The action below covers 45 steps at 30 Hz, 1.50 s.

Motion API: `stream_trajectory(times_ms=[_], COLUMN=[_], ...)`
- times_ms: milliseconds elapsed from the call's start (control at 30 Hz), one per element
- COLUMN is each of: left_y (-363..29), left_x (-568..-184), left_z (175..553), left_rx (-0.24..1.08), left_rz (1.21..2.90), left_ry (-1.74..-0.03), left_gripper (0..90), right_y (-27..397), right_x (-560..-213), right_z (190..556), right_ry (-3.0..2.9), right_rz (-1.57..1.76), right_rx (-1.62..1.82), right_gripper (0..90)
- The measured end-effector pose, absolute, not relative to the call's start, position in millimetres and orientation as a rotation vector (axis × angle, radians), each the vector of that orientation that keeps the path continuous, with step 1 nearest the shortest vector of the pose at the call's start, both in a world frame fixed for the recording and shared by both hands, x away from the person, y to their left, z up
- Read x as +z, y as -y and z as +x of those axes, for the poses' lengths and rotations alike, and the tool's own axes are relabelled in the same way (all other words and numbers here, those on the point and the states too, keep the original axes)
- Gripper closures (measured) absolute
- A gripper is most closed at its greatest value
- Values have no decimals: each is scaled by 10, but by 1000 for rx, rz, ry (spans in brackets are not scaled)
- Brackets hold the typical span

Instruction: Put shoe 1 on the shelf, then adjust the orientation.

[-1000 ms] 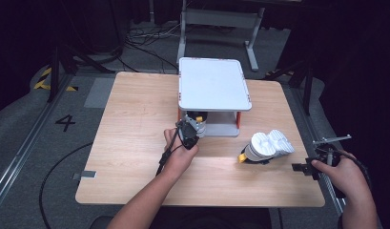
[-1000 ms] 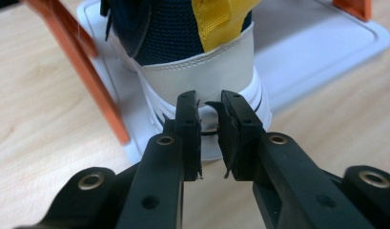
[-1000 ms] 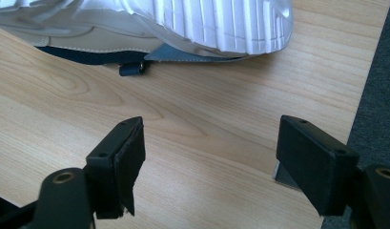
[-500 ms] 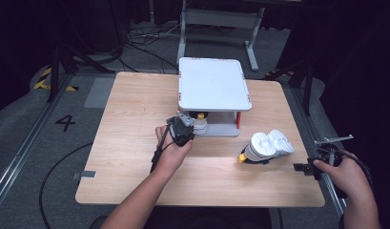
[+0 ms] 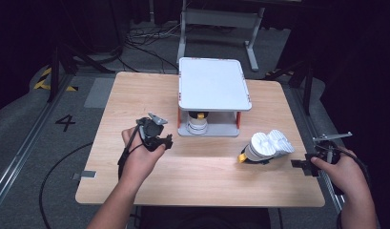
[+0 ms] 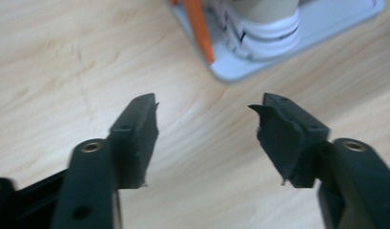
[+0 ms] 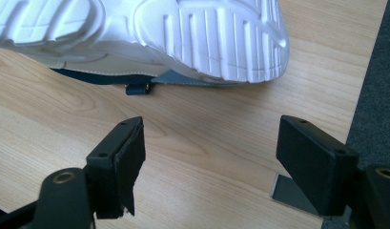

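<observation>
Pale wood worktop (image 5: 135,191), with a white two-tier rack (image 5: 214,86) near the far middle. On the rack's lower shelf, between orange posts, one white shoe (image 5: 198,123) with a yellow spot on top. Left gripper (image 5: 165,142) just in front and to the left of that shelf, clear of the shoe, pointing toward it; jaws just opened wide, nothing between them, bare wood below in the left gripper view. Second white shoe (image 5: 268,145) lying tipped on the worktop toward the right, ribbed sole facing the right gripper (image 5: 301,164). Right gripper near the worktop's right edge, jaws spread wide and empty, close to that shoe yet apart from it.
</observation>
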<state>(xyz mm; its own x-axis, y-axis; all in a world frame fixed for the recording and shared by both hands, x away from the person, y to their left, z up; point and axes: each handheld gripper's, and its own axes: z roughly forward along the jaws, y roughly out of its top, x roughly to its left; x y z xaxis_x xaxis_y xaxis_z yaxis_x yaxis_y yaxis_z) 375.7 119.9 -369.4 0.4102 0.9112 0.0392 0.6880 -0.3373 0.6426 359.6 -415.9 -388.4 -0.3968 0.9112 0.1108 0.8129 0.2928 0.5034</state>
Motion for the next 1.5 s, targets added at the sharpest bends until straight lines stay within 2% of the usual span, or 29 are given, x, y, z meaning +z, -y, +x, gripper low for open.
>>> stream_trajectory(times_ms=[267, 333, 400, 567, 667, 1233, 1500], left_y=[-1581, -1627, -1716, -1800, -1825, -1970, -1944], left_x=[-3708, -3735, -3782, -3852, -3876, -3922, -3941], left_z=[3776, 3787, 3803, 3804, 3800, 3762, 3784], left_rx=[443, 437, 443, 448, 441, 459, 452], left_rz=[2190, 2196, 2199, 2213, 2221, 2234, 2244], left_ry=[-1480, -1493, -1521, -1556, -1559, -1598, -1587], left_gripper=[248, 243, 243, 254, 265, 262, 259], right_y=[4060, 4034, 4004, 3930, 3845, 3506, 3480], right_x=[-3817, -3774, -3737, -3629, -3635, -3761, -3807], right_z=[3628, 3637, 3650, 3704, 3763, 4045, 4017], right_ry=[-2379, -2381, -2398, -2352, -2370, -2395, -2433], right_rz=[1541, 1534, 1503, 1474, 1438, 1352, 1394], right_rx=[756, 785, 783, 823, 826, 874, 798], right_gripper=[278, 398, 463, 769, 900, 900, 900])
